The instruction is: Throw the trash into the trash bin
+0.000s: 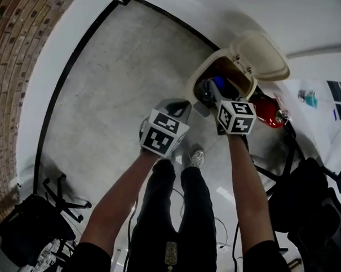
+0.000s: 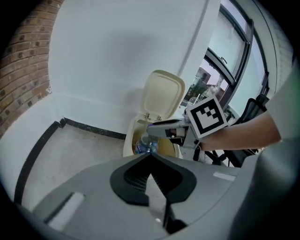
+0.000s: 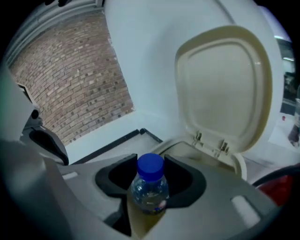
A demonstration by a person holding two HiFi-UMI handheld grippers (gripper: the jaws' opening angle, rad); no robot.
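A cream trash bin (image 1: 200, 77) stands by the white wall with its lid (image 1: 265, 55) flipped up. My right gripper (image 1: 209, 94) reaches over the bin's open mouth, shut on a clear plastic bottle (image 3: 150, 190) with a blue cap. In the left gripper view, the bottle (image 2: 146, 146) hangs just above the bin's opening (image 2: 130, 140). In the right gripper view the raised lid (image 3: 225, 89) fills the space ahead. My left gripper (image 1: 180, 109) is held back, short of the bin and to its left. Its jaws meet at the tip (image 2: 150, 155) with nothing between them.
A red fire extinguisher (image 1: 270, 113) stands right of the bin. A brick wall (image 1: 22, 47) curves along the left. A black office chair (image 1: 37, 220) stands at the lower left and more dark chairs (image 1: 311, 212) at the right. The person's legs and shoes (image 1: 196, 158) are below the grippers.
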